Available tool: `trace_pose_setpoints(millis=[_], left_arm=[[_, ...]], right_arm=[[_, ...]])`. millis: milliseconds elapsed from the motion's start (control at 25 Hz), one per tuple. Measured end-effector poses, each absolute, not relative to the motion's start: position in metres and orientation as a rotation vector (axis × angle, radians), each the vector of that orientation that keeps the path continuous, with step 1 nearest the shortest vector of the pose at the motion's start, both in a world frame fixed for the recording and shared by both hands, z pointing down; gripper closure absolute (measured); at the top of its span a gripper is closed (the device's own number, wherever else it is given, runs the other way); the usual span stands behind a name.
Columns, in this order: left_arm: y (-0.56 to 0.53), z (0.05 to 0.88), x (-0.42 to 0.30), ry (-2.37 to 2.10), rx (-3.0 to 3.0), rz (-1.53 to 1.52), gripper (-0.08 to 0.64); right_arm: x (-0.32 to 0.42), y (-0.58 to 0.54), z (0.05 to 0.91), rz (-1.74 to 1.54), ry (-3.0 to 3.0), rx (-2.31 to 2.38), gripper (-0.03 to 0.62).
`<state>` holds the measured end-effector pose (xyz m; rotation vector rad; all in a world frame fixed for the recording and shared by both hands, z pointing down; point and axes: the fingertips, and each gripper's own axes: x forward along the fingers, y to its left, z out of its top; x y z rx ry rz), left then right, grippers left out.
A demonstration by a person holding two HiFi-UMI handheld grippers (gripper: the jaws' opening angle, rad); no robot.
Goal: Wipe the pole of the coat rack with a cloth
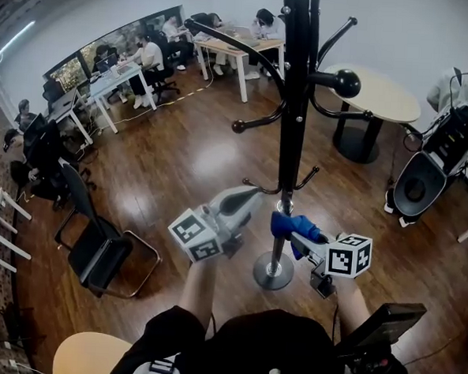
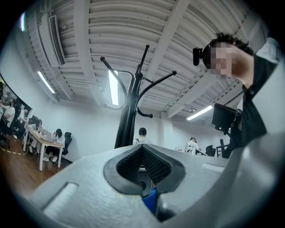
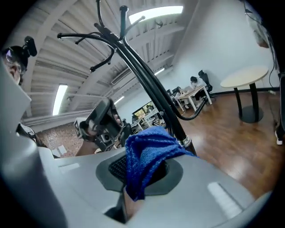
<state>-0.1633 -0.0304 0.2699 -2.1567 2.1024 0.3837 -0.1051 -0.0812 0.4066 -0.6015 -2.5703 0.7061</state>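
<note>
- You're standing on a glossy dark plank floor [image 1: 180,163].
- Ahead to your right: round pale table [image 1: 386,97] on a black pedestal, near the white wall [image 1: 402,26].
- Ahead to your left: white desks [image 1: 230,52] with seated people [image 1: 151,55], and monitors [image 1: 71,71] along that side.
- At your left: black chair [image 1: 95,257].
- Above you: ribbed white ceiling [image 2: 89,31], with strip lights [image 2: 113,87] on.
- The right gripper view shows you a brick wall [image 3: 62,136].

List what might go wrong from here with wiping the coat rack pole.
1. The blue cloth is only pinched as a bunch in the right hand-held gripper. Dragging it along the pole may pull it loose.
2. The pole stands on a small round base, and the left hand-held gripper is shut beside it, not bracing it. A sideways push may rock it.
</note>
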Motion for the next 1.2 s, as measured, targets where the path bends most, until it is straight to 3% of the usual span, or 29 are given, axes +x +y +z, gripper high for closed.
trace_pose_setpoints(millis=[320,560,880,1080,1200], left_arm=[[-0.028,0.271,-0.164,2.097,-2.149,0.388,0.558],[-0.019,0.274,-0.170,2.119,-2.128,0.383,0.558],[-0.020,0.262,-0.167,2.100,-2.112,0.360,0.558],[-0.017,0.258,-0.167,2.110,-2.092,0.351,0.558],[-0.013,0.259,-0.168,2.112,-2.082,0.346,0.558]], right_arm=[[-0.174,-0.122,0.421,0.448,-2.737,-0.318,0.551],[-0.192,-0.125,0.259,0.398,-3.079,-0.458,0.551],[-0.114,-0.093,0.030,0.038,-3.534,-0.692,0.551],[-0.041,-0.054,-0.008,-0.119,-3.653,-0.951,0.549],[-0.048,-0.055,-0.005,-0.096,-3.680,-0.932,0.548]])
